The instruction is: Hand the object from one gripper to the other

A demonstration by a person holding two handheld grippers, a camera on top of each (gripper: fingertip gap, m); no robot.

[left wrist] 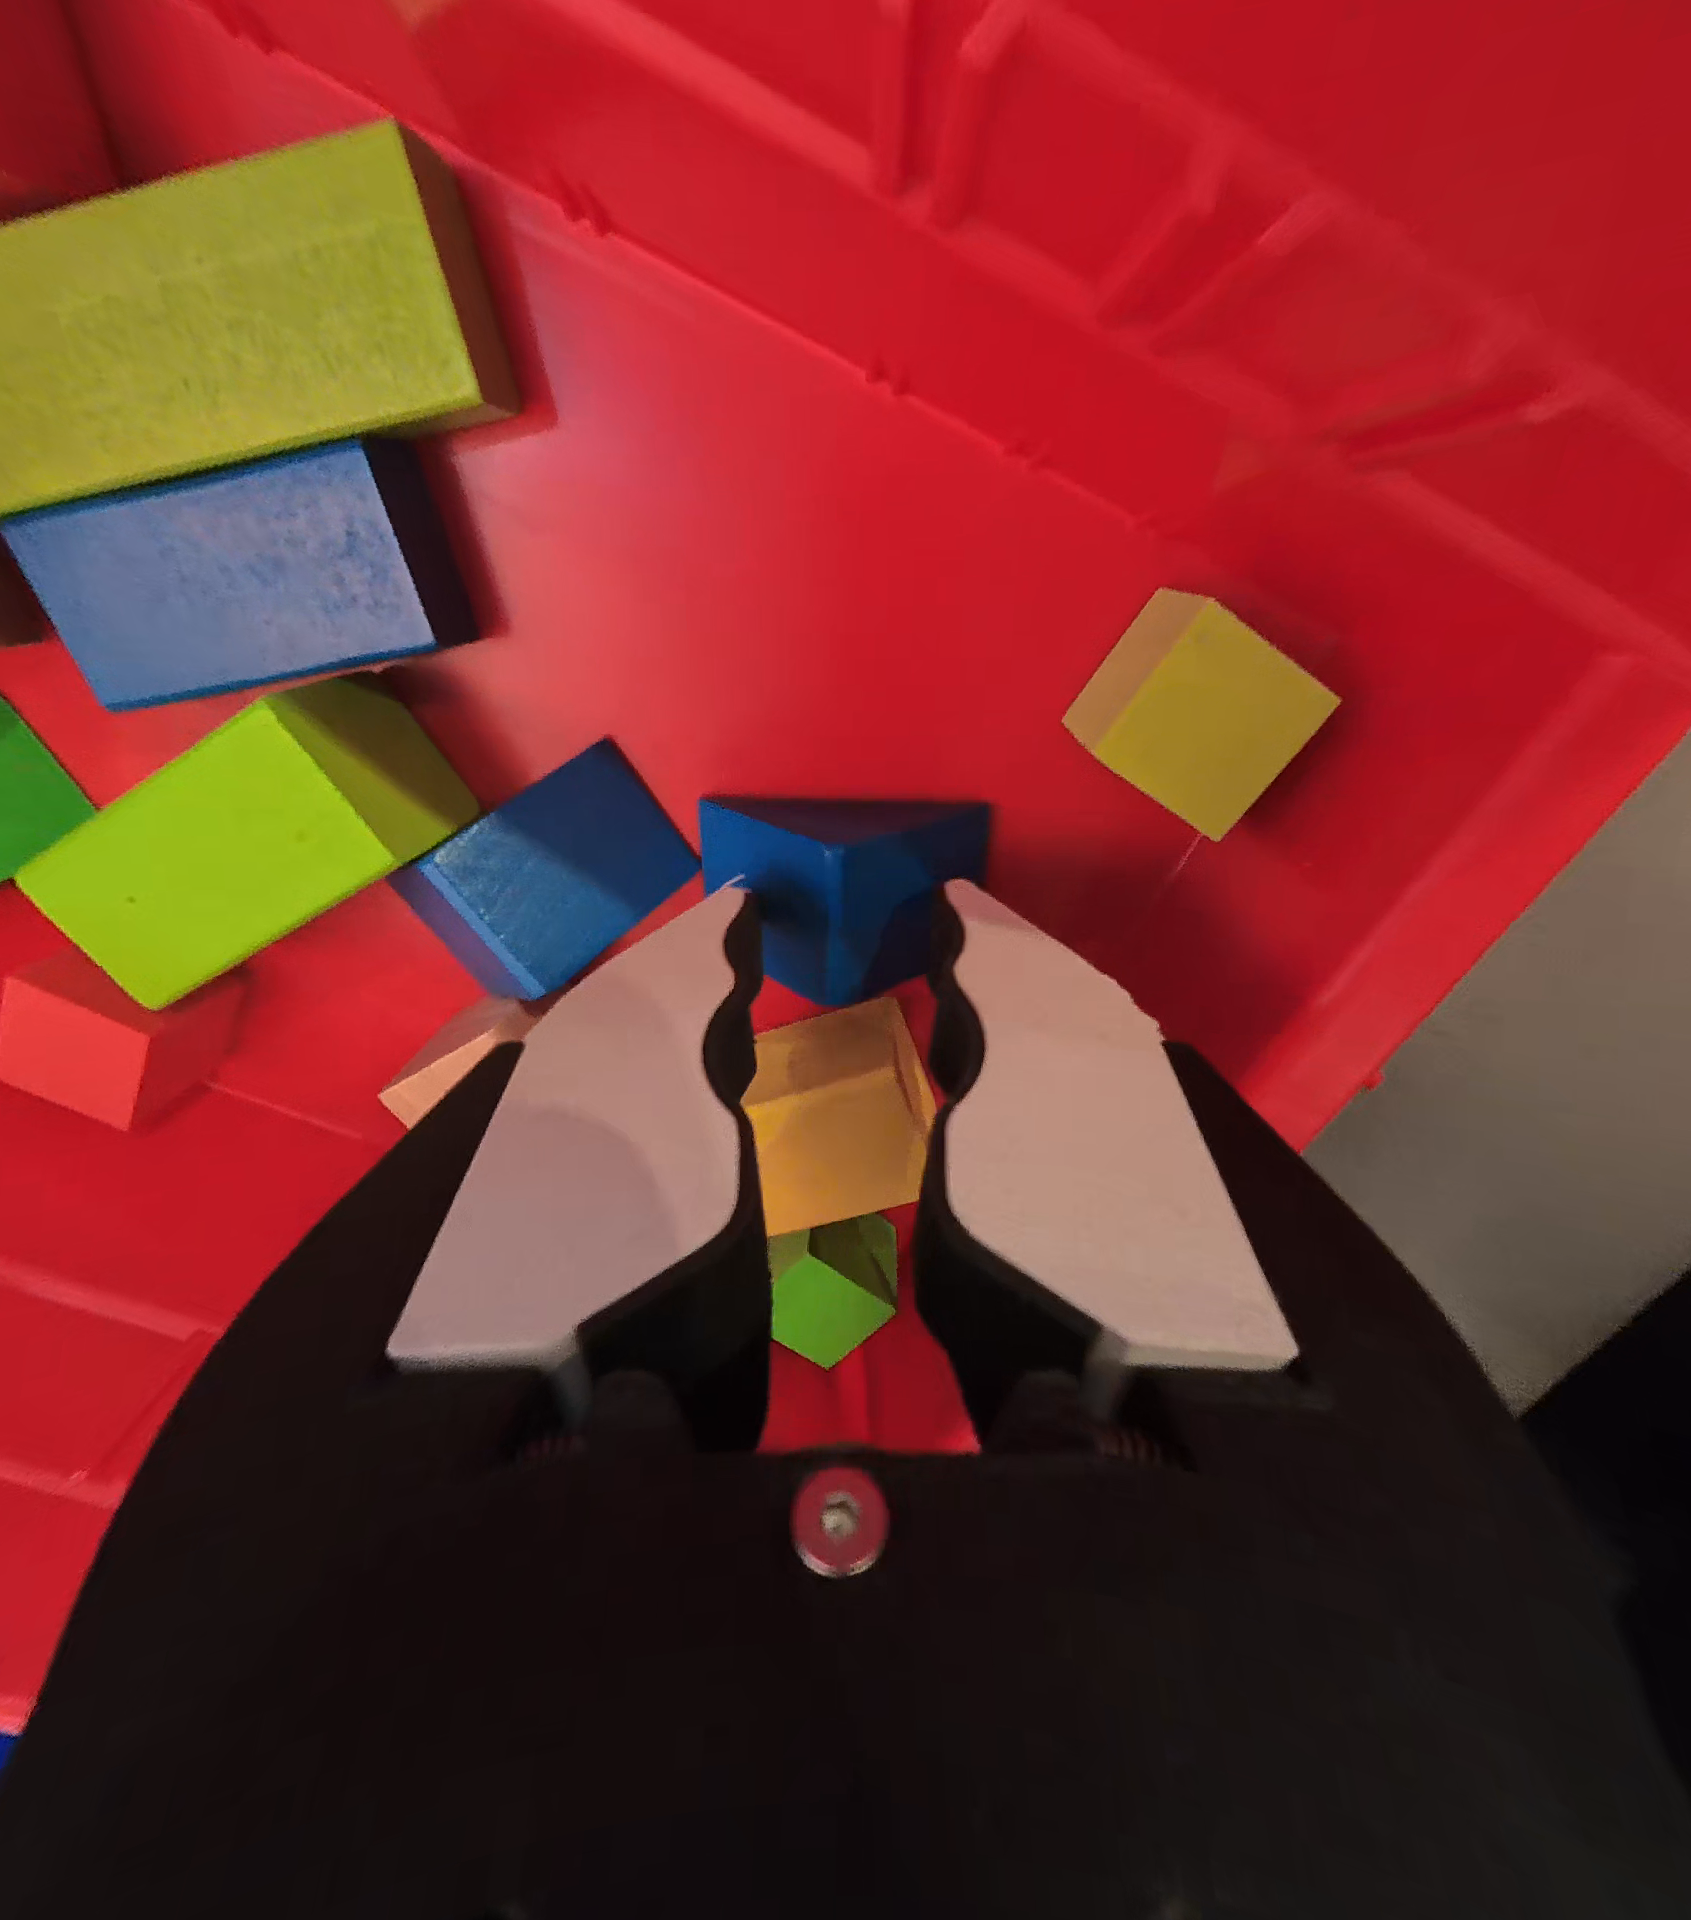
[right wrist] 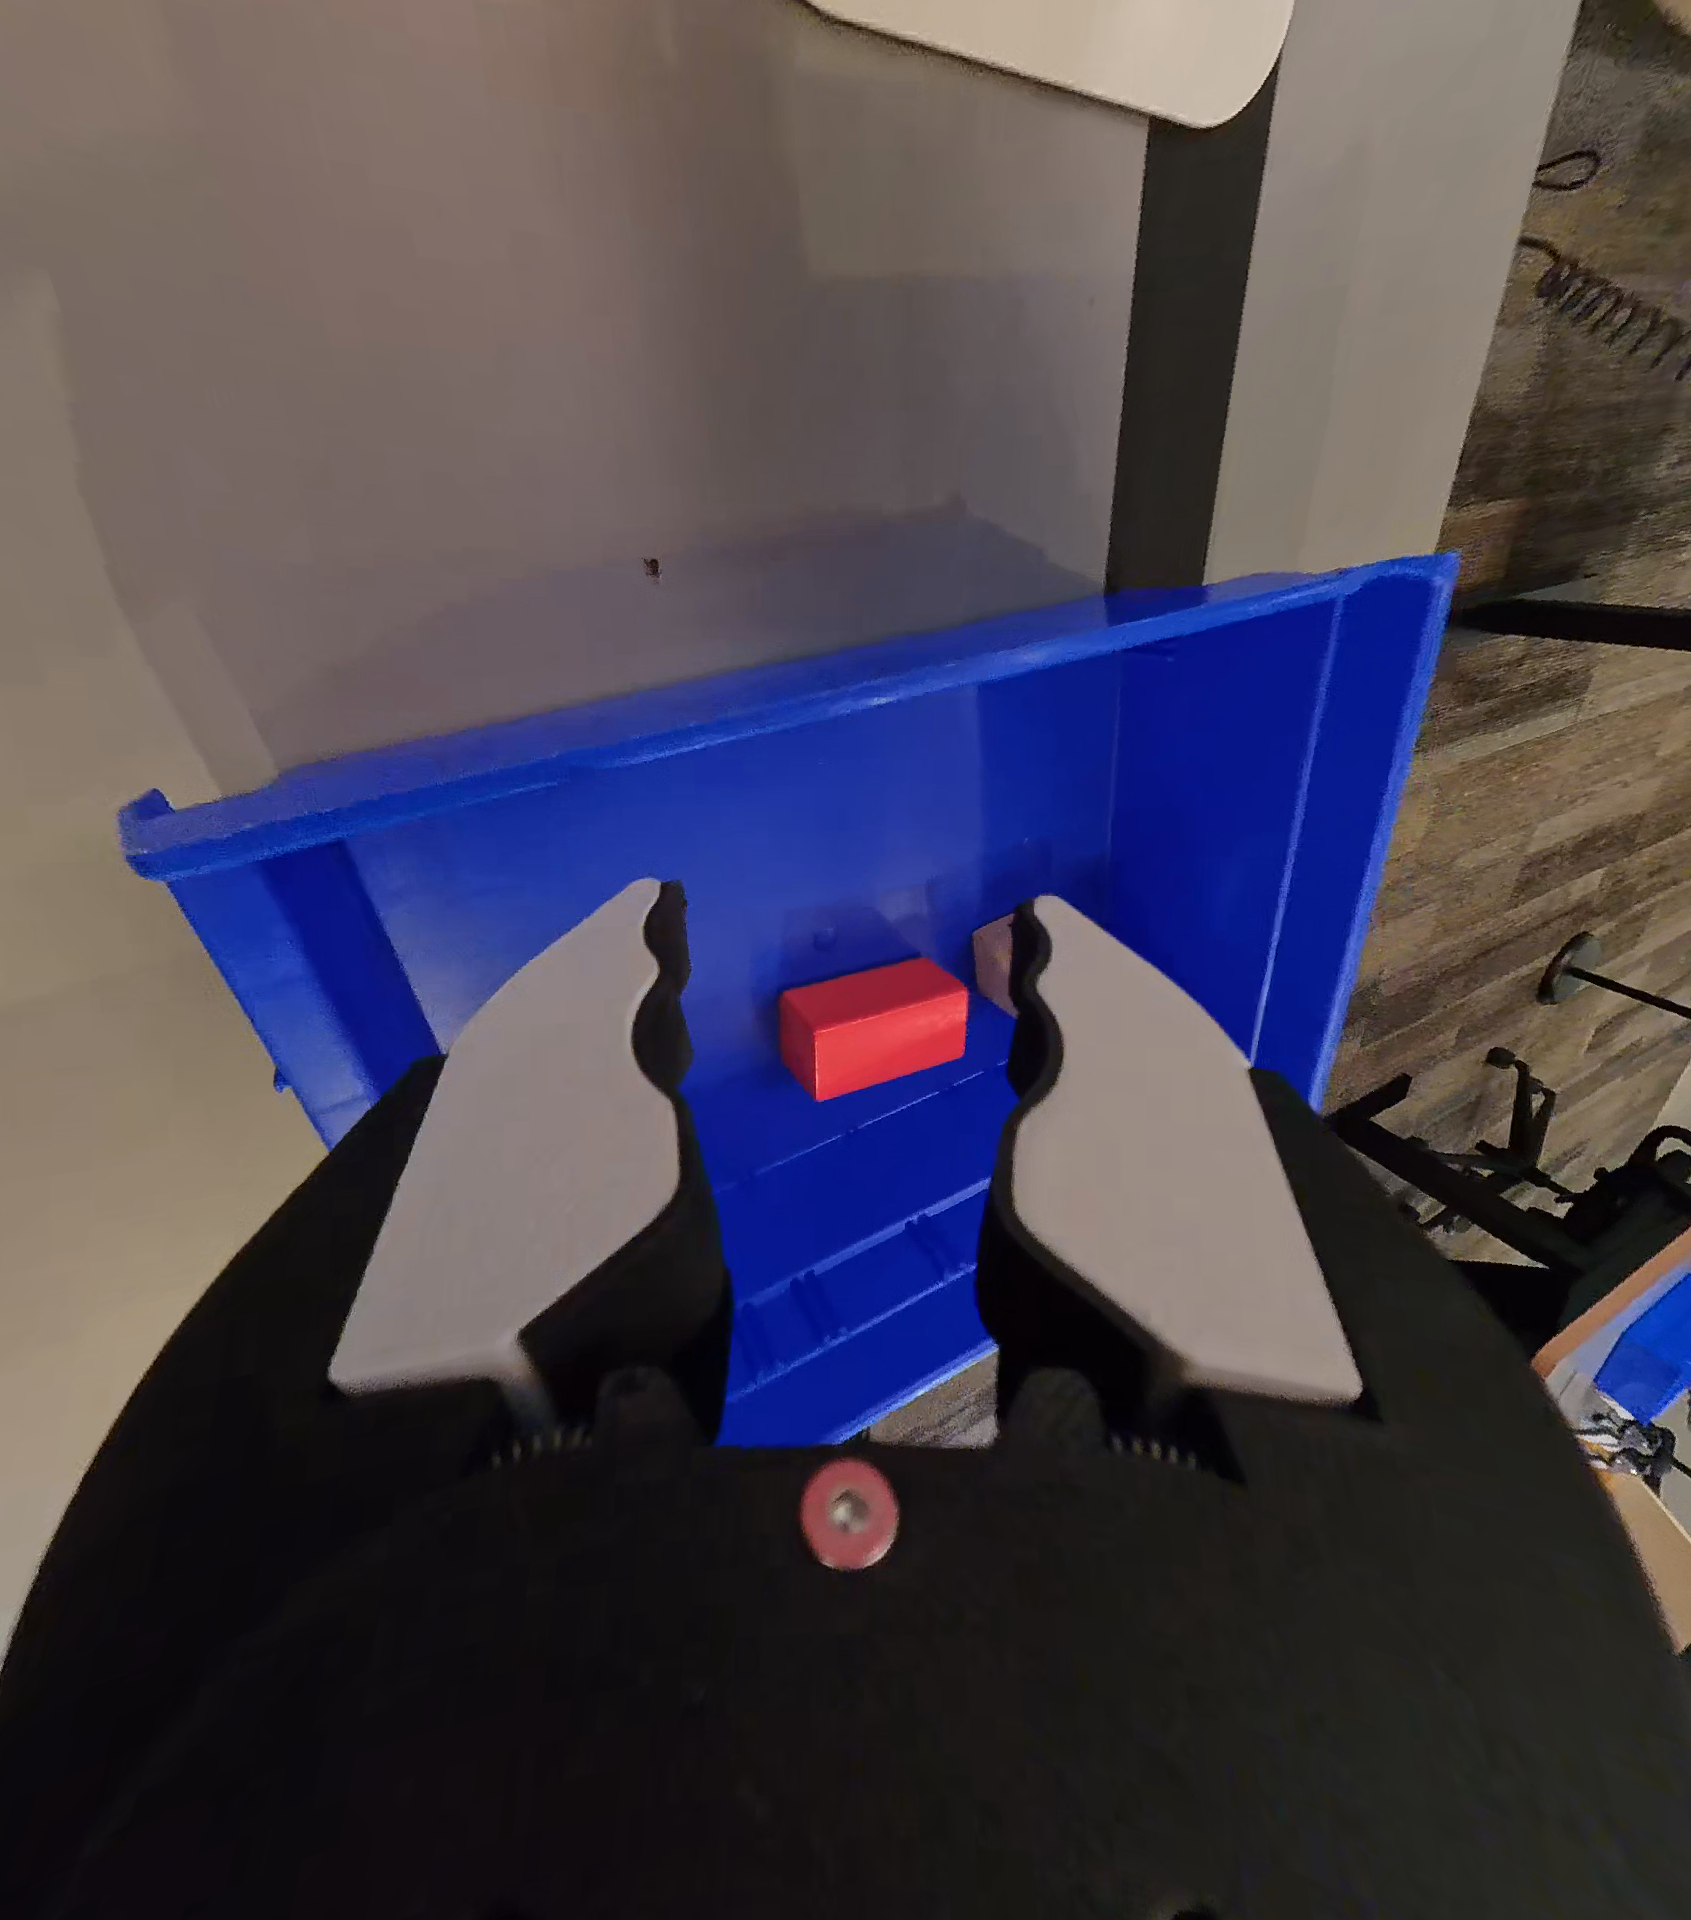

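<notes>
The counter (right wrist: 405,416) is a pale, plain surface, and two plastic bins rest directly on it. The blue bin (right wrist: 1184,831) stands near the counter's right edge, beyond which a wood-patterned floor (right wrist: 1599,727) shows, and it holds a red block (right wrist: 872,1023) with a brownish block (right wrist: 995,961) just to its right. The red bin (left wrist: 924,468) sits with a strip of counter (left wrist: 1599,987) showing past its right corner, and on its bottom lie scattered lime, green, blue, yellow and red wooden blocks (left wrist: 228,842).
</notes>
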